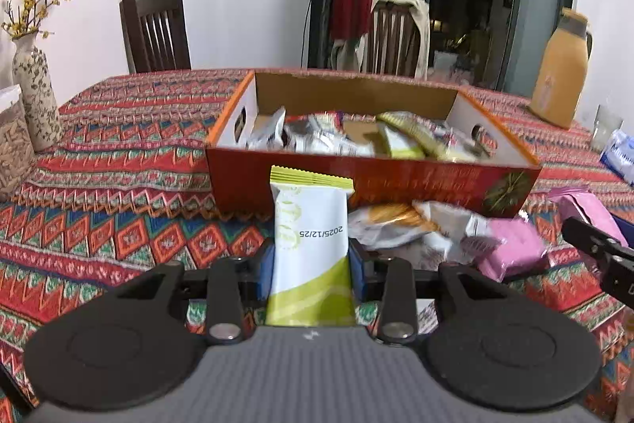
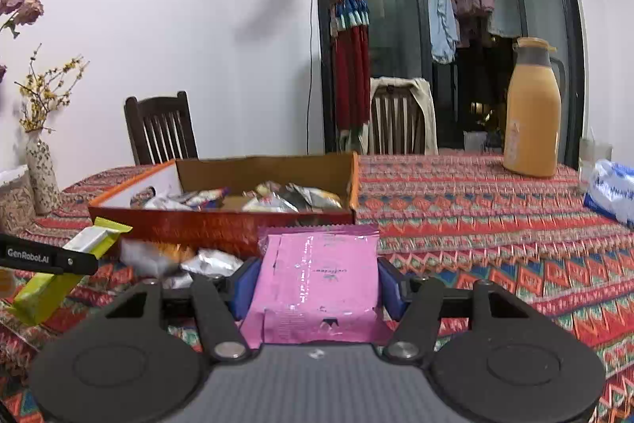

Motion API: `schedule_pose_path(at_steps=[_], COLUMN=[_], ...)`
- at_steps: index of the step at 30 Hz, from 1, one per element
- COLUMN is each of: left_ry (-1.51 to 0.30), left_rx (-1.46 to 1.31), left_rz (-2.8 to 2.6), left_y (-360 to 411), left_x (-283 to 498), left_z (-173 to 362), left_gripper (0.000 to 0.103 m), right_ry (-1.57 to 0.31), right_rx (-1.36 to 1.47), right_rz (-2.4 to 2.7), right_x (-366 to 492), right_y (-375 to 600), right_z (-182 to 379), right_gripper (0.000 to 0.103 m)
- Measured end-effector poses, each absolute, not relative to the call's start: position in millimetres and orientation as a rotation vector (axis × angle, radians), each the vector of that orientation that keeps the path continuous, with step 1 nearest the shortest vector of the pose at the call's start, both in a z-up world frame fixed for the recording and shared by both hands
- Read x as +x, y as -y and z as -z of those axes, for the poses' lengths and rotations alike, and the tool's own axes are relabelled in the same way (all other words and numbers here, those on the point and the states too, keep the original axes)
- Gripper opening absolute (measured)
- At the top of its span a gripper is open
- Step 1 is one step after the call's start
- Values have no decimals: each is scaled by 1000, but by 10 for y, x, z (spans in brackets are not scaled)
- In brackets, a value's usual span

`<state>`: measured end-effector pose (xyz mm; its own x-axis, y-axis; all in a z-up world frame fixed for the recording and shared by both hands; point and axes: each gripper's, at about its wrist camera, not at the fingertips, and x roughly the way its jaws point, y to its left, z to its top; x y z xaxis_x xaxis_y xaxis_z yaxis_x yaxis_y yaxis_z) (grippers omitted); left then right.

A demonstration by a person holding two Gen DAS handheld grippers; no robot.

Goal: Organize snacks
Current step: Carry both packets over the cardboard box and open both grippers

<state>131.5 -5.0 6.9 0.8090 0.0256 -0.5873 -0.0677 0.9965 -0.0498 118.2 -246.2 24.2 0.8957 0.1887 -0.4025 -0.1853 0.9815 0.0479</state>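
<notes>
Tablecloth (image 1: pixel 130 161): zigzag and diamond bands in red, orange, teal and blue. Box (image 1: pixel 416 185): orange-red outside with a green-and-yellow round emblem, orange rim, white side walls, plain brown inside. Snack packet (image 1: pixel 310 252) between the left gripper's blue pads (image 1: pixel 267 274): white with lime-green ends. Pink packet (image 2: pixel 317 284) between the right gripper's blue pads (image 2: pixel 242 288): glossy pink throughout. Vase (image 1: pixel 35 98): cream with small dark speckled sprigs, holding yellow blossoms. Jug (image 2: pixel 533 113): orange body, grey top.
</notes>
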Motion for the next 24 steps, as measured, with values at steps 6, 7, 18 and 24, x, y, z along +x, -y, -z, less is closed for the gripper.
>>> schedule_pose_path(at_steps=[6, 7, 18, 24], left_ry=[-568, -558, -469, -443], left_rx=[-71, -71, -77, -81], left_rz=[-37, -34, 3, 0], left_y=[25, 22, 35, 50], left_x=[1380, 1399, 1751, 2033], left_z=[-269, -304, -650, -754], left_gripper=[38, 38, 38, 38], right_ry=[-365, -354, -278, -257], right_rx=[4, 2, 0, -3], right_rz=[-203, -204, -224, -232], right_x=[1309, 1338, 1807, 2109], right_y=[2383, 2367, 2178, 2058], right_z=[-428, -463, -783, -871], right_gripper=[61, 61, 61, 61])
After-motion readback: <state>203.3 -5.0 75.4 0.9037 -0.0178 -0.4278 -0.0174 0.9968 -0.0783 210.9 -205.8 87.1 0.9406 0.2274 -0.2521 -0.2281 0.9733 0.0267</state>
